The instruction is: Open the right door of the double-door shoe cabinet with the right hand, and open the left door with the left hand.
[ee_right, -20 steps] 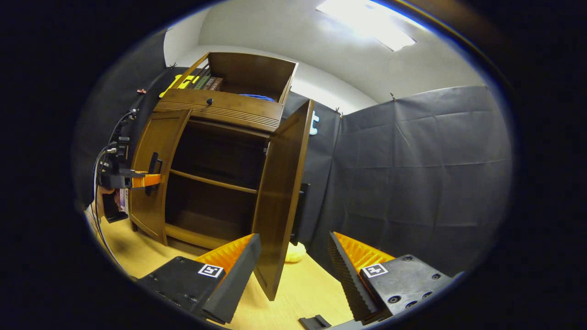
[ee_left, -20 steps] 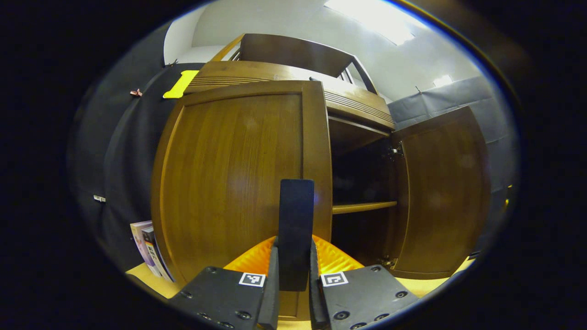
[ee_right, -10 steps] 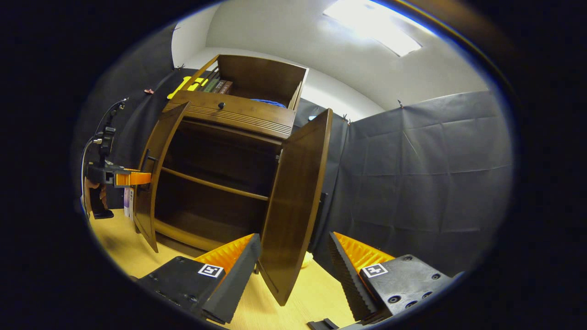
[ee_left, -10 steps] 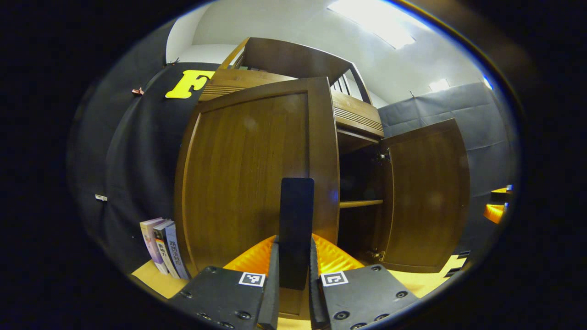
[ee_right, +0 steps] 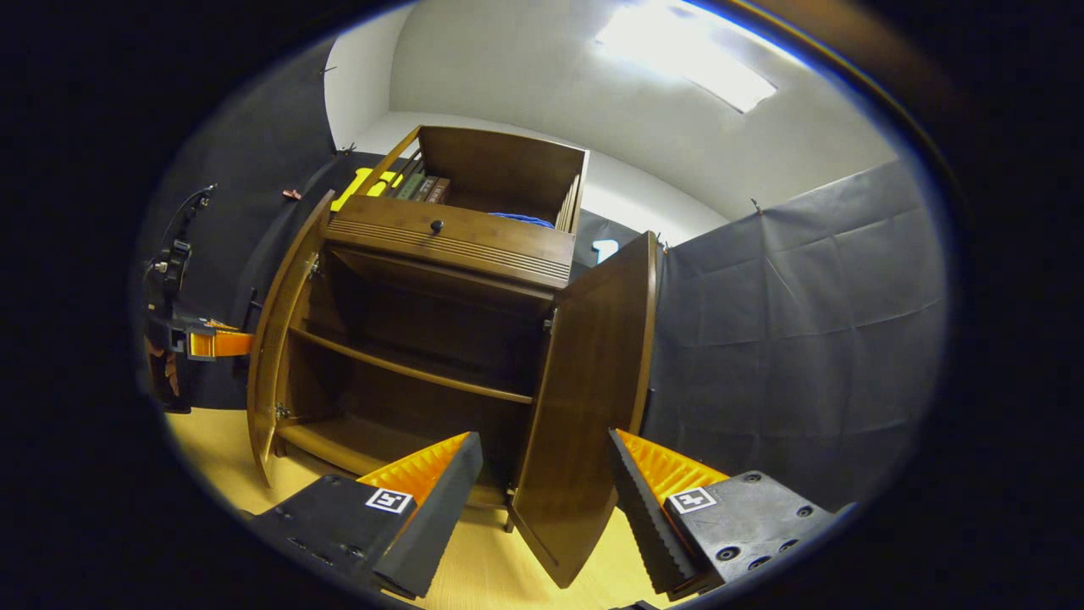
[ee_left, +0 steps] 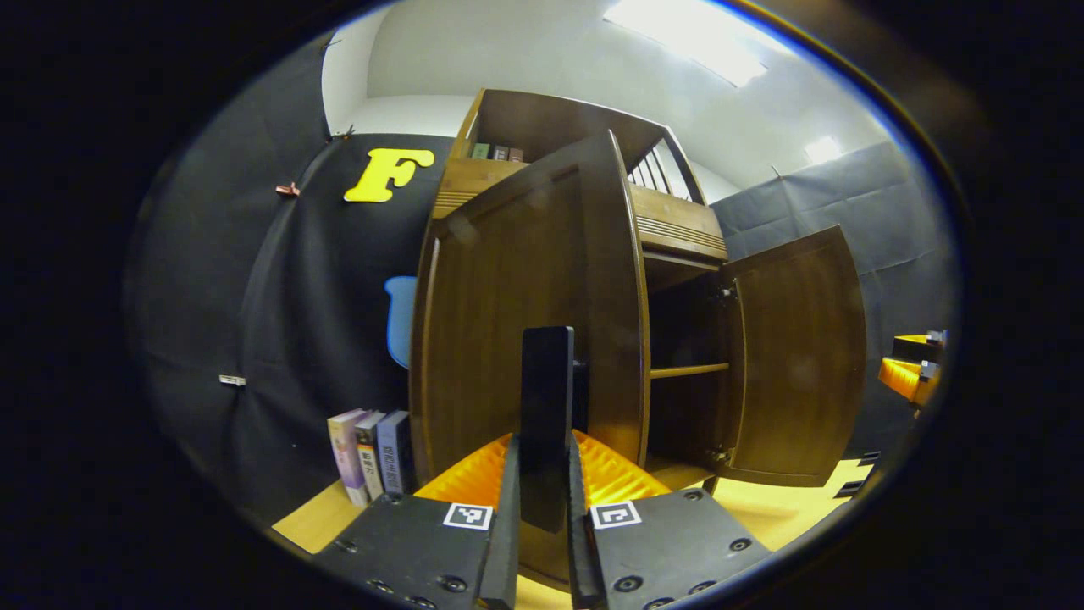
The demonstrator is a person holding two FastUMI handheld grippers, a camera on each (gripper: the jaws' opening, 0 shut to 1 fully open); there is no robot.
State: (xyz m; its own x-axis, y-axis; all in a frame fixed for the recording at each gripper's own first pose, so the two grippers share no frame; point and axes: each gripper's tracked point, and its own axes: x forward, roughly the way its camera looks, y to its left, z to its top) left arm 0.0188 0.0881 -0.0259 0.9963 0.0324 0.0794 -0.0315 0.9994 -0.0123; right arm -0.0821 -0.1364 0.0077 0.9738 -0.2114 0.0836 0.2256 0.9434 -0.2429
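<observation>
Cabinet (ee_left: pixel 677 229) fills the center of the left gripper view, its left door (ee_left: pixel 525 288) swung out; the left gripper (ee_left: pixel 546 474) is clamped on the door's handle (ee_left: pixel 546 398). Books (ee_left: pixel 373 453) stand lower left. In the right gripper view, the right gripper (ee_right: pixel 542 483) gapes wide below the right door (ee_right: pixel 593 398), holding nothing.

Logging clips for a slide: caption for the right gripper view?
Both cabinet doors swung open; right tool open, near the right door.
</observation>
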